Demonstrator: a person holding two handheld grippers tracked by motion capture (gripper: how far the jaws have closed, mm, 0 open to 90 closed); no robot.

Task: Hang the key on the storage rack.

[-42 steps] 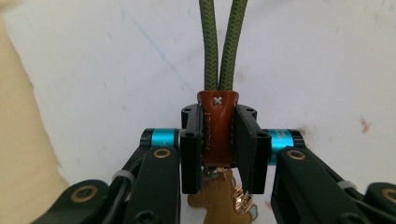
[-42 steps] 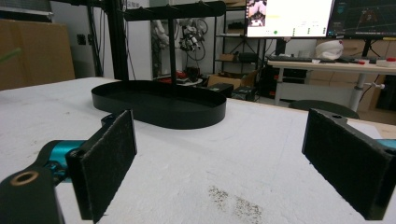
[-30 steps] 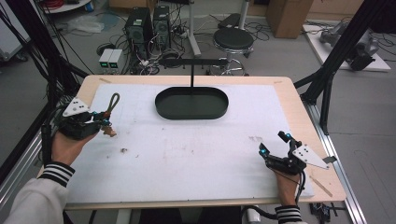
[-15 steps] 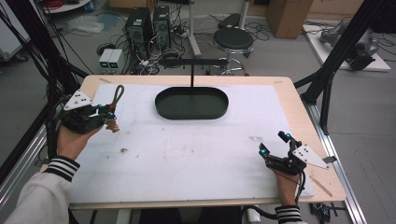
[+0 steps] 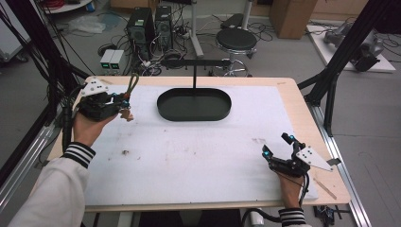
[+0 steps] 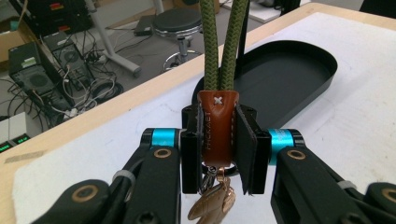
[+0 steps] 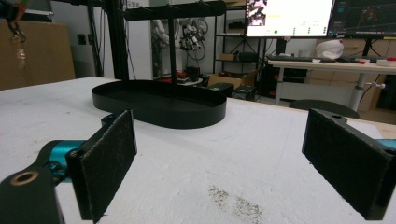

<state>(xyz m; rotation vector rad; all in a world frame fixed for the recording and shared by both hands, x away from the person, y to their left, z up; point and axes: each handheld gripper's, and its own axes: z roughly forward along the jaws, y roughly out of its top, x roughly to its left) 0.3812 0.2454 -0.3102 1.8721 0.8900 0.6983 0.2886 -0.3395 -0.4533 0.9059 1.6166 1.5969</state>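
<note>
Olive-green braided cord key strap (image 6: 220,44) with a brown leather tab (image 6: 217,128) sits pinched in the left tongs (image 6: 218,156) — both black pads press flat against the sides of the stitched tab, and the doubled cord rises straight out of the top of the left gripper view. Below the tab, a metal ring and a copper-coloured leaf-shaped charm (image 6: 212,205) hang between the jaws. In the high view the left tongs (image 5: 124,103) hover above the far-left part of the white-covered tabletop (image 5: 198,151), held by the person's left hand (image 5: 90,125) in a striped cuff, with the cord loop (image 5: 133,85) sticking up and the charm dangling just under the tips, clear of the surface.

Right of the strap, near the far edge, lies a black oval metal tray (image 5: 194,104) with a thin black T-shaped stand (image 5: 194,66) rising from its far rim; strap and tray are near each other but apart.

At the near-right corner the right tongs (image 5: 278,145) rest low over the tabletop, well apart from the tray. Their felt-faced pads (image 7: 109,163) stand spread wide with nothing between them — just bare white surface and a small dark smudge (image 7: 233,203).
</note>
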